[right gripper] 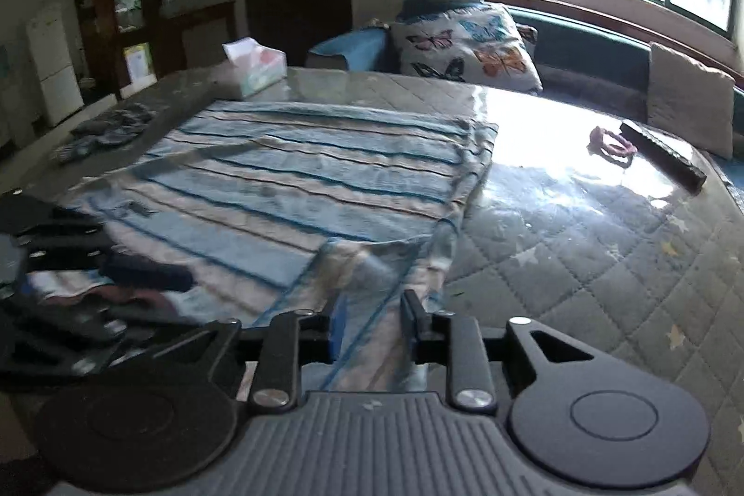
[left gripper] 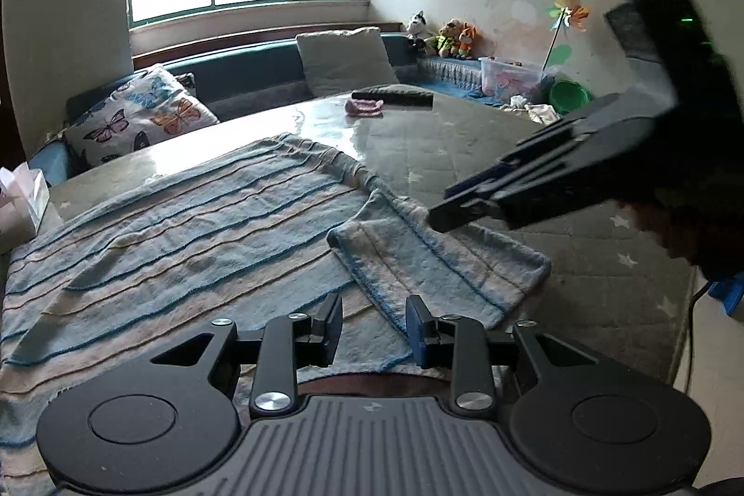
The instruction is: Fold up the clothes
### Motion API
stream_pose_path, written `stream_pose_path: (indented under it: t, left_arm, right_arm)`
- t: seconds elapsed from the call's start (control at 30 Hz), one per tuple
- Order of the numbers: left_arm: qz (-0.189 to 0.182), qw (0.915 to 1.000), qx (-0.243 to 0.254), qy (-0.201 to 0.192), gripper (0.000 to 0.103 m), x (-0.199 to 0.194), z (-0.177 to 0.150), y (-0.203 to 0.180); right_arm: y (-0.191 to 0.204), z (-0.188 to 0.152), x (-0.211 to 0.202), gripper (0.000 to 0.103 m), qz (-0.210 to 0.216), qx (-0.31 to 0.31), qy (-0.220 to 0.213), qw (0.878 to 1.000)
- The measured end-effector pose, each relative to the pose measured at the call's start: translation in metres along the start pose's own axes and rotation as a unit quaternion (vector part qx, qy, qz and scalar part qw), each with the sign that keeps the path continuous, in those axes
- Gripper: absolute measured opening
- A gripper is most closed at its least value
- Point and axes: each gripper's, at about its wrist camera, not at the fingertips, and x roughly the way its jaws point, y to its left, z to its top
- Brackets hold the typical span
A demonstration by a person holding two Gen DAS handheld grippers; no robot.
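Observation:
A blue and beige striped garment lies spread flat on the table, one sleeve angled out to the right. My left gripper is open just above the garment's near hem, nothing between its fingers. My right gripper shows in the left wrist view, hovering above the sleeve. In the right wrist view the garment fills the middle, and my right gripper is open with the sleeve lying under and between its fingers. The left gripper is blurred at the left.
A pink item and a dark flat bar lie at the table's far end. A tissue box and dark crumpled clothes sit beyond the garment. A bench with cushions runs along the window.

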Motion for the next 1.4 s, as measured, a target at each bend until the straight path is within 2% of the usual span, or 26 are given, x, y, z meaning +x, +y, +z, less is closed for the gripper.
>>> stream_pose_path:
  t: [0.2,0.33,0.63,0.77,0.87,0.93,1.1,1.23,1.4]
  left_arm:
    - [0.012,0.9995,-0.016,0.023,0.033,0.011,-0.007,0.013]
    - [0.010,0.9995,-0.015,0.027,0.033,0.015,-0.007,0.013]
    - [0.005,0.9994,-0.011,0.033,0.033,0.023,-0.005,0.012]
    - [0.006,0.9993,-0.008,0.035,0.033,0.025,-0.003,0.011]
    - [0.001,0.9997,-0.007,0.024,0.033,0.022,0.003,0.006]
    - [-0.008,0.9998,-0.004,0.018,0.033,0.022,0.007,0.001]
    - [-0.035,0.9992,0.011,0.016,0.033,0.031,0.014,-0.015]
    - [-0.043,0.9986,0.021,0.022,0.033,0.036,0.012,-0.020]
    - [-0.051,0.9978,0.030,0.028,0.033,0.041,0.008,-0.025]
  right_arm:
    - [-0.008,-0.006,0.026,0.024,-0.025,0.002,0.013,1.000]
    - [-0.010,-0.010,0.025,0.004,-0.032,0.002,0.005,0.999]
    - [-0.023,-0.011,0.012,0.002,-0.063,0.018,-0.017,0.998]
    - [-0.032,-0.013,0.014,0.004,-0.074,0.024,0.003,0.997]
    - [-0.036,-0.007,0.012,0.006,-0.063,0.034,-0.010,0.997]
    - [-0.037,0.001,0.012,0.006,-0.041,0.040,-0.025,0.998]
    - [-0.035,0.012,0.034,0.007,0.009,0.044,-0.019,0.999]
    - [-0.036,0.011,0.052,0.008,0.008,0.037,0.000,0.999]
    - [-0.035,0.009,0.036,0.009,0.010,0.022,-0.007,1.000]
